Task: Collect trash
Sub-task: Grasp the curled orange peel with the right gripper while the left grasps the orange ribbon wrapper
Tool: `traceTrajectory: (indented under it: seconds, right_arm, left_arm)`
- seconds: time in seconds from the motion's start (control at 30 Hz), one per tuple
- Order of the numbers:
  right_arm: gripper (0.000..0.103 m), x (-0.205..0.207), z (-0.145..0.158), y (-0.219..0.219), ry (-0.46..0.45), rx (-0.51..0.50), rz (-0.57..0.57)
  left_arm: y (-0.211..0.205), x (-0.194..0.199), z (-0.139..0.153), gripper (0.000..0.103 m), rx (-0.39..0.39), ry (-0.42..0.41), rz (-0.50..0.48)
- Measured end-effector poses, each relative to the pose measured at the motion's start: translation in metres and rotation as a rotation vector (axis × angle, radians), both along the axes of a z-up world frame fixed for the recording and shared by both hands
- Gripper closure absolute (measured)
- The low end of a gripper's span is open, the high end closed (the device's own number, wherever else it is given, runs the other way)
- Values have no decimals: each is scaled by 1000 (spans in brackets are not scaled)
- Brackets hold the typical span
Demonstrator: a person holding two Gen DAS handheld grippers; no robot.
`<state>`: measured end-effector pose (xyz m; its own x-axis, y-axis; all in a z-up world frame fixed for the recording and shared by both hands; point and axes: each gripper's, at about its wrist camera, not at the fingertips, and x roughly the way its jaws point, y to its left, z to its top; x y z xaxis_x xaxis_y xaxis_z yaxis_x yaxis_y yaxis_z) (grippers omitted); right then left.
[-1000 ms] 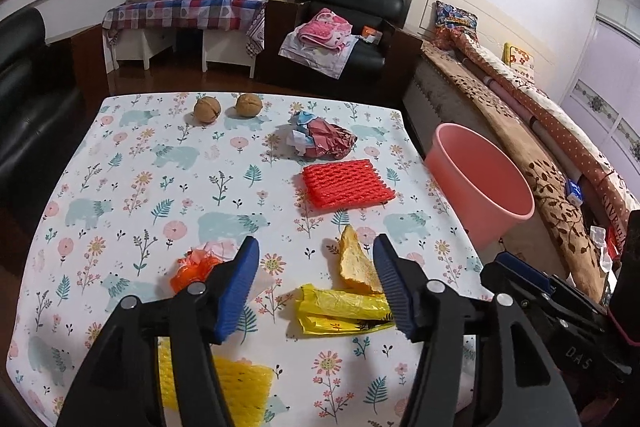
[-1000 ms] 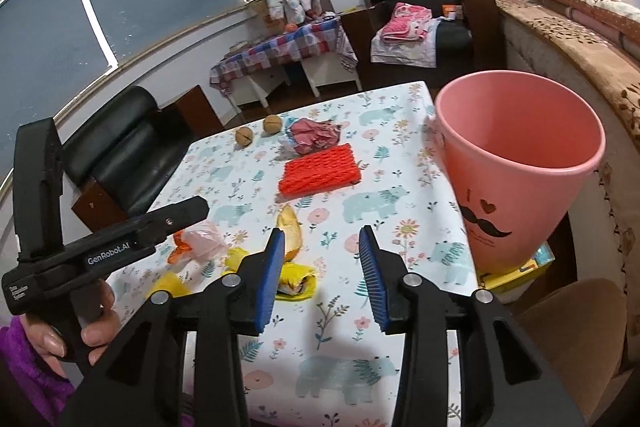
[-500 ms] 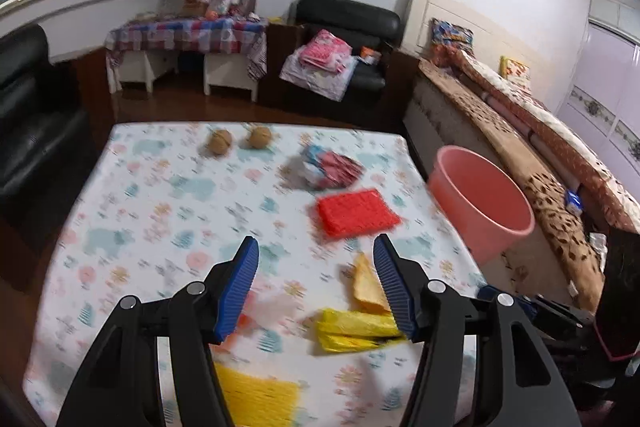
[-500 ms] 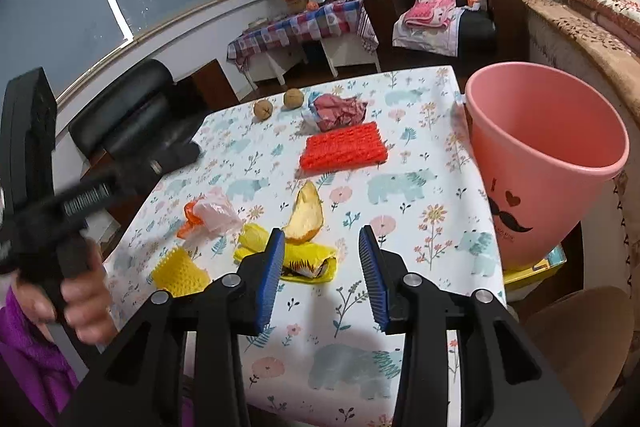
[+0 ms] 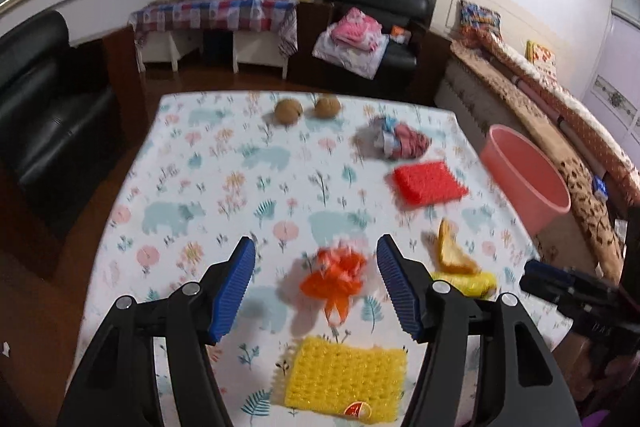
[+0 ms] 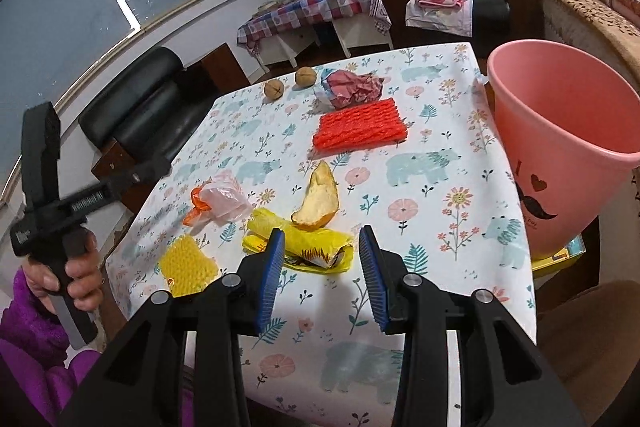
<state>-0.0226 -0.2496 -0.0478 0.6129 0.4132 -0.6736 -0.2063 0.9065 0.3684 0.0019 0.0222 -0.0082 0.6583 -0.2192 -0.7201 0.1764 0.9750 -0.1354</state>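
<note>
Trash lies on a floral tablecloth [image 5: 192, 187]. An orange plastic bag [image 5: 336, 277] sits just beyond my open left gripper [image 5: 314, 285], framed by its blue pads. A yellow foam net [image 5: 344, 379] lies nearer, below the jaws. My open right gripper [image 6: 322, 277] hovers over a yellow wrapper [image 6: 308, 245], with an orange peel [image 6: 318, 201] behind it. Farther back are a red foam net [image 6: 358, 129], crumpled red paper [image 6: 352, 89] and two walnuts [image 6: 290, 83]. A pink bin [image 6: 568, 143] stands off the table's right edge.
A black sofa [image 5: 44, 131] stands left of the table. A black armchair [image 5: 372, 23] with clothes and a checked-cloth side table [image 5: 216, 23] are behind. A bed [image 5: 560, 131] runs along the right. A hand in a purple sleeve [image 6: 60, 279] holds the left gripper.
The left gripper has shifted left, so the orange bag now sits between its pads instead of the peel and wrapper. The right gripper has dipped slightly toward the yellow wrapper.
</note>
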Motion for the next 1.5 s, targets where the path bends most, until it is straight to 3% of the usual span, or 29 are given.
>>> traceTrajectory:
  seconds: [0.23,0.67,0.87,1.0,1.5]
  right_arm:
    - [64,4,-3,4,14,-10,11]
    - [64,15,-4,6,30,1,19]
    - [64,25,-6,7,41,-19,8]
    - [64,34,-8,14,49,-42,8]
    - [63,82,-27,41,109,-84,21]
  left_arm:
    - [-12,11,-28,41,-17,66,-31]
    - [-30,26,-37,41,-107,101,-141]
    - [-37,29,-41,42,-91,99,-167]
    - [-34,32,-47,68,-84,113,-150]
    - [-13,23,-38,71,-144,65,-107]
